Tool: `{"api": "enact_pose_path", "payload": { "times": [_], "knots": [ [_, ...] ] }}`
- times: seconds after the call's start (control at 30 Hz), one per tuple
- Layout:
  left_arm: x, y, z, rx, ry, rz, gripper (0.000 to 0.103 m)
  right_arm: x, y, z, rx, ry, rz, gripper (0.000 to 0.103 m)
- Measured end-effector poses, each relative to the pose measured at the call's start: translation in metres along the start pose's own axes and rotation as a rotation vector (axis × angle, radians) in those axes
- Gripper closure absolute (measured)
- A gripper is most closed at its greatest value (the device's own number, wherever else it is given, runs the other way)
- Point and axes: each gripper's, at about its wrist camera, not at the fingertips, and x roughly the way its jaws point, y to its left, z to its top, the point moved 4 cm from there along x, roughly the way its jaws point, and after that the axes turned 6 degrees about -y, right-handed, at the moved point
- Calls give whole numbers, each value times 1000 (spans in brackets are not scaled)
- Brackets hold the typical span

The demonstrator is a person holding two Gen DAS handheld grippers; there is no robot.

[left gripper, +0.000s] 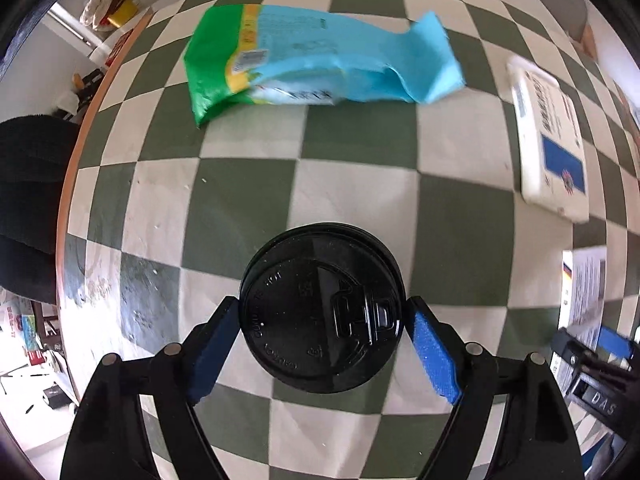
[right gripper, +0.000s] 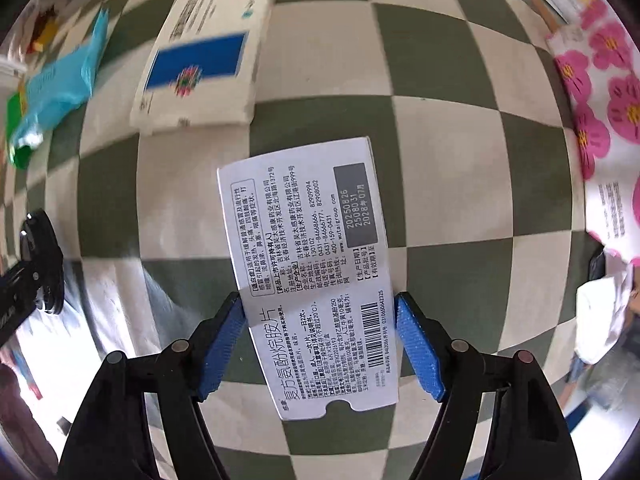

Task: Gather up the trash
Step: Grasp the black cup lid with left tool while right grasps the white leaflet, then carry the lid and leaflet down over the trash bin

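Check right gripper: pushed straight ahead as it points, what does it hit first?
Holding the white medicine box, the right gripper likely meets the checkered tablecloth first; the larger blue-and-white carton lies left of that line. Depth unclear.

We hold a black cup lid (left gripper: 323, 307) between the blue pads (left gripper: 434, 354) of the left gripper (left gripper: 323, 320), above the checkered tablecloth (left gripper: 248, 200). Farther on the cloth lies a blue and green bag (left gripper: 320, 60). A white box (left gripper: 552, 140) lies at the right side.
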Motion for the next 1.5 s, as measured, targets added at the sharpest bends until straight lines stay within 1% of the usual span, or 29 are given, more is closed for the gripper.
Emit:
{"api": "enact_pose_path", "payload": {
  "times": [0.1, 0.23, 0.3, 0.4, 0.43, 0.53, 0.67, 0.73, 0.87, 0.9, 0.97, 1.07, 1.1, 1.13, 1.2, 1.27, 1.3, 1.37, 1.4, 1.5],
  "knots": [
    [2, -10, -7, 6, 9, -6, 21, -3, 0, 1, -30, 9, -2, 24],
    [-4, -25, -18, 22, 4, -16, 21, -2, 18, 6, -71, 3, -4, 25],
    [-7, -20, -18, 26, -9, -16, 21, -3, 21, 1, -76, -18, -4, 28],
    [-21, -14, -17, 35, -33, -16, 21, -6, 23, -12, -79, -44, -15, 29],
    [-25, -7, -22, 38, -42, -18, 21, -9, 23, -16, -75, -55, -16, 29],
    [-44, -5, -31, 42, -76, -27, 21, -22, 32, -26, -53, -108, -17, 29],
    [-78, 3, -52, 40, -128, -51, 21, -55, 36, -46, -15, -198, 1, 29],
    [-91, 20, -59, 46, -159, -61, 21, -73, 43, -56, 3, -243, 12, 29],
    [-120, 54, -82, 52, -230, -81, 21, -109, 55, -92, 33, -324, 33, 29],
    [-123, 62, -85, 55, -247, -86, 21, -112, 58, -97, 34, -342, 35, 29],
    [-137, 79, -104, 54, -282, -103, 21, -128, 65, -117, 42, -394, 35, 29],
    [-158, 102, -140, 64, -337, -121, 21, -150, 82, -167, 70, -458, 46, 29],
    [-165, 111, -154, 66, -338, -104, 21, -156, 90, -184, 82, -475, 51, 29],
    [-170, 119, -168, 71, -350, -110, 21, -156, 94, -197, 86, -485, 54, 29],
    [-180, 132, -196, 81, -360, -122, 21, -166, 110, -238, 102, -512, 61, 29],
    [-186, 148, -227, 90, -350, -139, 21, -173, 123, -274, 119, -526, 69, 29],
    [-186, 153, -236, 92, -341, -145, 21, -173, 128, -289, 132, -528, 76, 29],
    [-185, 166, -264, 91, -310, -159, 21, -171, 139, -326, 160, -502, 107, 29],
    [-183, 169, -273, 92, -297, -162, 21, -167, 145, -348, 173, -476, 128, 29],
    [-170, 178, -306, 95, -252, -165, 21, -148, 157, -394, 187, -405, 162, 29]
  ]
}}
